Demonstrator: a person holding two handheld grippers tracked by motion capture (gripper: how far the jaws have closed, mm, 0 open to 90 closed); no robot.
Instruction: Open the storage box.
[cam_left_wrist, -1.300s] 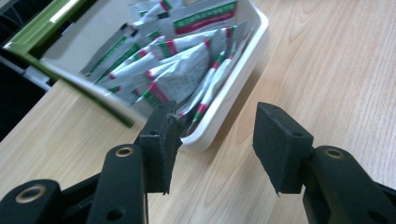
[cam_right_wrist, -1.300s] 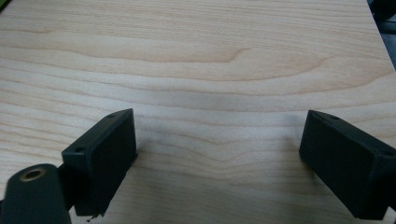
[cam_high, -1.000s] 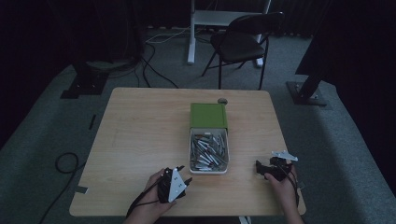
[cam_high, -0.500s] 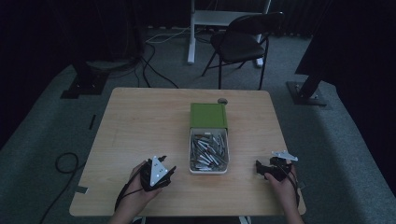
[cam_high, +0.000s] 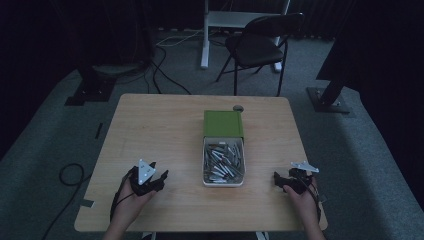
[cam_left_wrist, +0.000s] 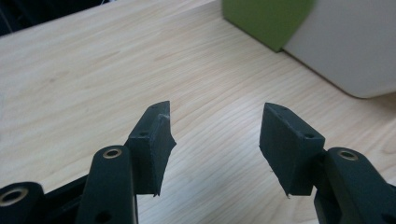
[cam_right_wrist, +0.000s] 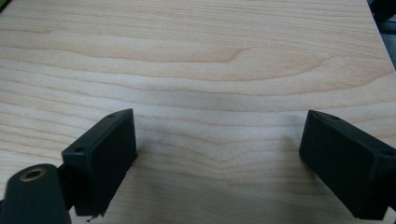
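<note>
A white tray (cam_high: 205, 165) full of several small metal parts (cam_high: 223, 160) sits mid-table, slid partway out of a green box (cam_high: 223, 123). My left gripper (cam_high: 159, 171) is low over the wood left of the tray, open and empty. In the left gripper view, its jaws (cam_left_wrist: 215, 126) stand apart over bare wood, with the green box (cam_left_wrist: 266, 18) and the white tray wall (cam_left_wrist: 345, 42) ahead to the right. My right gripper (cam_high: 276, 181) rests right of the tray, pointing at it. Its jaws (cam_right_wrist: 217, 149) are wide open over bare wood.
The wooden table (cam_high: 150, 125) has a small round dark object (cam_high: 238, 107) behind the green box. A folding chair (cam_high: 260, 45) and a white desk leg (cam_high: 205, 45) stand beyond the far edge. Cables (cam_high: 70, 175) lie on the floor at the left.
My left gripper has moved left and slightly away from the person, away from the tray. The right gripper has stayed in place.
</note>
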